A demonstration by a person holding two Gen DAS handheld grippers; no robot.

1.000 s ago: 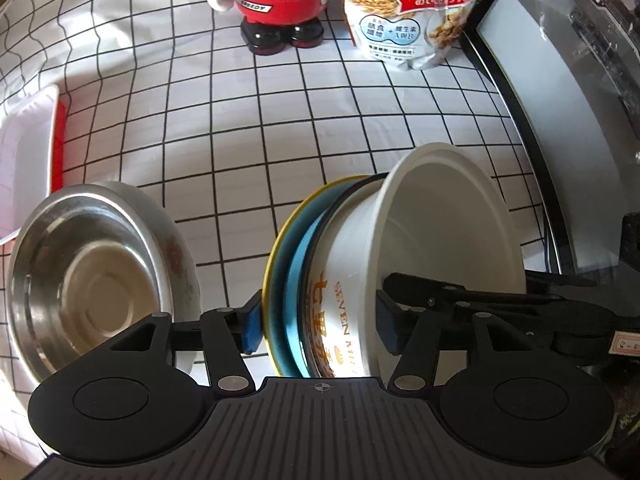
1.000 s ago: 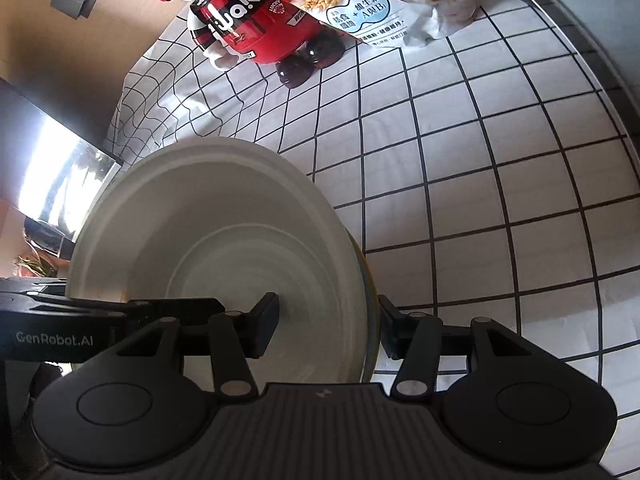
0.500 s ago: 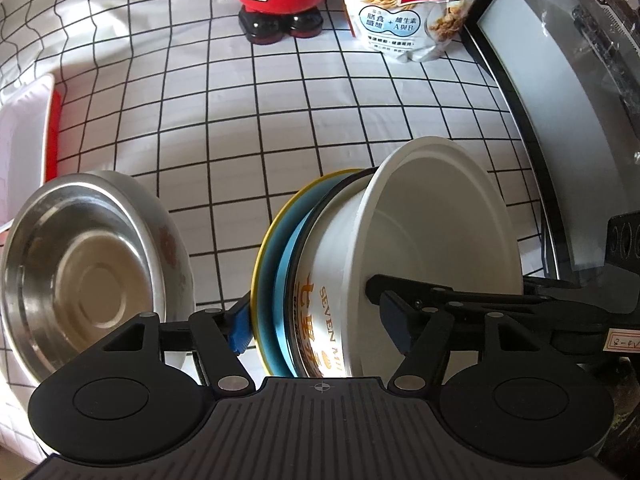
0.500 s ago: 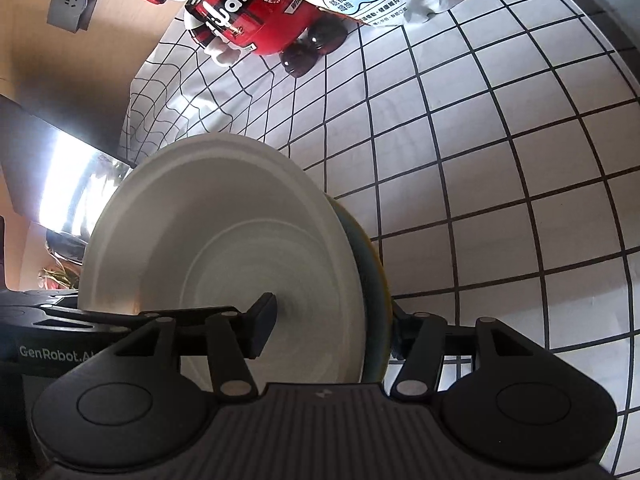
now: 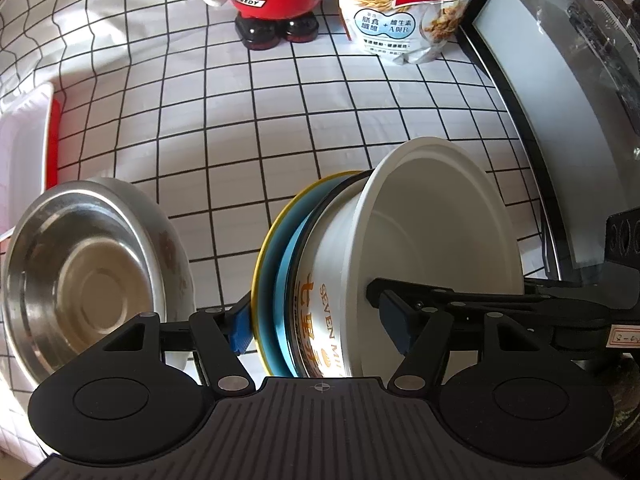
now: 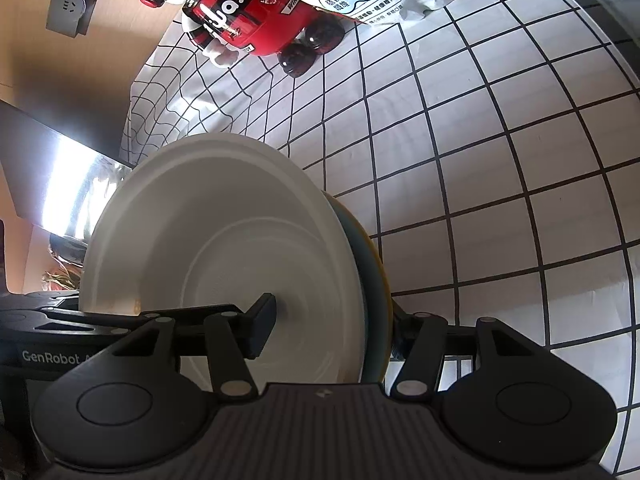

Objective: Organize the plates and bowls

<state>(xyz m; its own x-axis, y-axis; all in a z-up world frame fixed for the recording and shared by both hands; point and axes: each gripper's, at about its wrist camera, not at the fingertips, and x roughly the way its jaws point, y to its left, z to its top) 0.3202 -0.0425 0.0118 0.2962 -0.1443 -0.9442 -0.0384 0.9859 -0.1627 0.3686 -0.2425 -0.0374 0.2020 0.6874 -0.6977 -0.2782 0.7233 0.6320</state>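
Left gripper (image 5: pixel 320 320) and right gripper (image 6: pixel 332 330) both clamped tilted white bowl (image 5: pixel 436 232) with blue plate (image 5: pixel 286 264); steel bowl (image 5: pixel 84 280) beside.

Black tongs (image 5: pixel 318 330), blue pads (image 5: pixel 240 330)

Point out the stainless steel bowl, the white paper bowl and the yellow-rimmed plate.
Stainless steel bowl (image 5: pixel 86 280), left wrist view, inner base.
White paper bowl (image 6: pixel 240 240), right wrist view, inner wall.
Yellow-rimmed plate (image 5: pixel 266 248), left wrist view, rim edge.
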